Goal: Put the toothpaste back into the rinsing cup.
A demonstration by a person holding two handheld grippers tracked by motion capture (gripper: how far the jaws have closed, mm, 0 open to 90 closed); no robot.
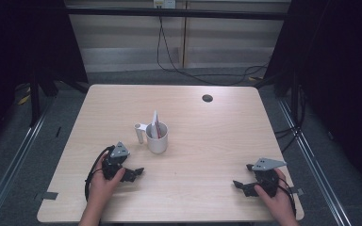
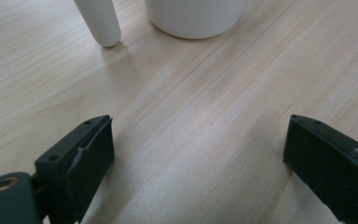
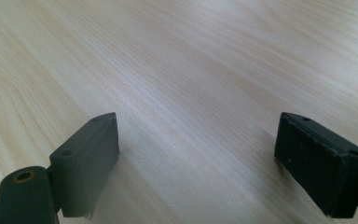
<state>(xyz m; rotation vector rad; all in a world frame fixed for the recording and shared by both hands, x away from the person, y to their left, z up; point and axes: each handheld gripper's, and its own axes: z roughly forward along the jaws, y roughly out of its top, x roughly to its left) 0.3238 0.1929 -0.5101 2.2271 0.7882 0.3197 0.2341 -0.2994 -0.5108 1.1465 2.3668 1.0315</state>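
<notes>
Two grippers are rested on the table in the high view: left gripper at 7 o'clock of the white mug, right gripper at 4 o'clock. Both gripper views show jaws spread, empty; nothing is yet grasped.

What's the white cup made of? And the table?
The white cup looks like glazed ceramic, though smooth plastic is possible: it is plain, opaque white with a thick rounded rim and a soft sheen. The table looks like pale wood or a wood-look laminate: the gripper views show long straight grain lines on a smooth, matte surface.
</notes>
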